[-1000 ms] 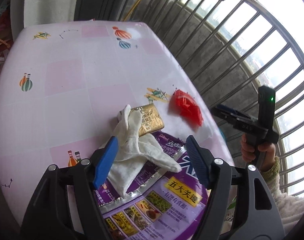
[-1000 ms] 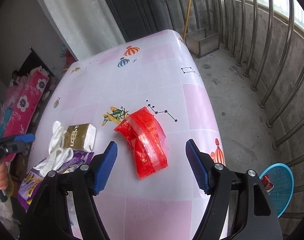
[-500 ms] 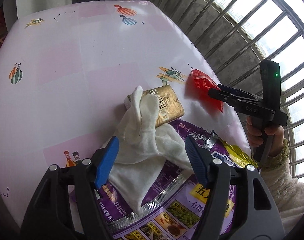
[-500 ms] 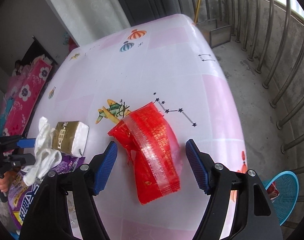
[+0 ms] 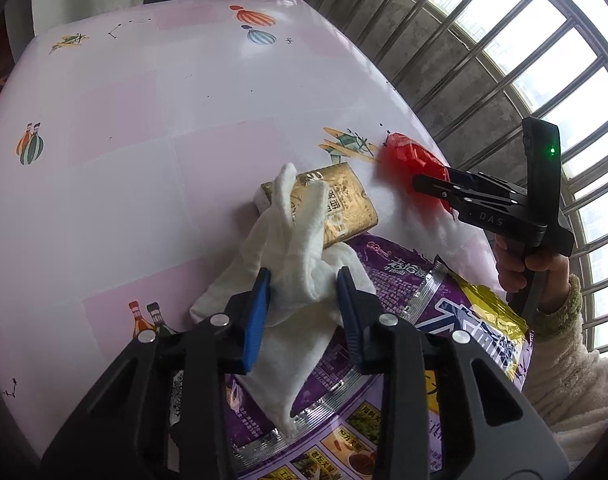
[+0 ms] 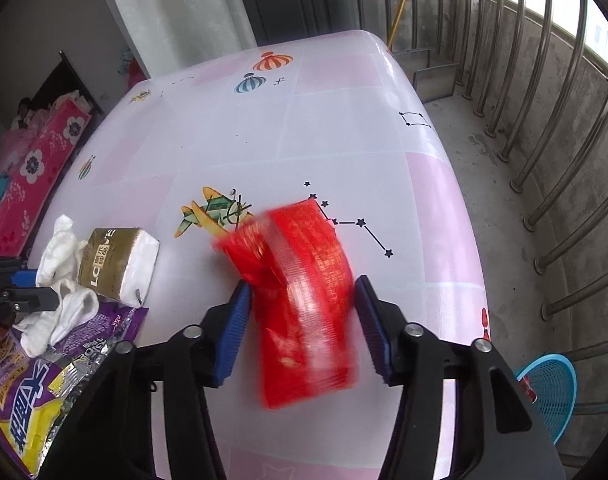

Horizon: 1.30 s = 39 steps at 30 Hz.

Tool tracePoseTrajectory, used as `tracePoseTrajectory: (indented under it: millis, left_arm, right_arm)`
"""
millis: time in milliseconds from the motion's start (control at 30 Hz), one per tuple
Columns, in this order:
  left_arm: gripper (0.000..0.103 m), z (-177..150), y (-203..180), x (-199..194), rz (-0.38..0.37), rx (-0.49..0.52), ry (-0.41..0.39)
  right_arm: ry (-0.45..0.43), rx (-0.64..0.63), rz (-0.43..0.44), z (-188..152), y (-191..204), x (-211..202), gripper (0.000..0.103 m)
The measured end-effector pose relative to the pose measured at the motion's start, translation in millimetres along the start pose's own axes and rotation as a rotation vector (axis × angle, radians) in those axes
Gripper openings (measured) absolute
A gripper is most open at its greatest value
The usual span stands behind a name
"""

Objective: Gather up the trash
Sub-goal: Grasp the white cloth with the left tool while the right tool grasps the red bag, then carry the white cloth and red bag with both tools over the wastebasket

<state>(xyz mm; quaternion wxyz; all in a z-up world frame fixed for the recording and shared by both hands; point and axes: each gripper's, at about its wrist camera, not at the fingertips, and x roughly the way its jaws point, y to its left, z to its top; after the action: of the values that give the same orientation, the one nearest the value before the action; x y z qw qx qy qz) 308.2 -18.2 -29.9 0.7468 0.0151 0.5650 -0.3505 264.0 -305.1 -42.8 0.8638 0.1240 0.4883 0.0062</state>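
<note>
Pink balloon-print table (image 6: 324, 128) by balcony railing (image 6: 544, 120), hand-held grippers just closing onto white cloth (image 5: 299, 276) and red wrapper (image 6: 308, 300).

Black two-finger grippers: left gripper (image 5: 304, 300), right gripper (image 6: 301, 316). Ribbed blue pads (image 5: 257, 320), silver screws. "DAS" lettering, green light. Fuzzy cream sleeve (image 5: 560, 364).

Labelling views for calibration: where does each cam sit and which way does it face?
Left wrist: on the left gripper, angled down at the white cloth; the other hand shows.
Right wrist: on the right gripper, angled down at the red wrapper.
Shared: gold tissue pack, purple bag, pink table.
</note>
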Motion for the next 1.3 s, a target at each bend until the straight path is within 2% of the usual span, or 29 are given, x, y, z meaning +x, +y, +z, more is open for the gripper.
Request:
tracePoseTrajectory:
  millis: [100,300,533,867,1100,1300]
  left_arm:
    - [0.02,-1.2,1.8,-3.3,0.005,-0.001,-0.009]
    - [0.013,-4.6,1.7,-23.3,0.02,0.002,-0.068]
    - [0.01,-7.9,-13.8,-60.4,0.081,0.054,-0.189]
    - [0.01,-19.8,-60.5,-127.4,0.114,0.151,-0.368]
    - [0.009,-25.2,-105.9,-161.9,0.073,0.212,-0.472]
    - [0.009,-26.3,-153.3,-158.7,-0.022,0.258,-0.491]
  right_arm:
    - [0.015,0.052,0.026,1.8,-5.9,-2.1,0.036]
    - [0.008,0.128,0.061,1.8,-15.7,-12.4,0.023]
    - [-0.049,0.125,0.067,-0.4,-10.9,-44.8,0.022]
    - [-0.19,0.122,0.081,-5.6,-3.7,-124.0,0.021]
    - [-0.285,0.149,0.069,-24.2,-14.5,-179.5,0.021]
    - [-0.364,0.239,0.036,-59.8,-50.9,-223.6,0.021]
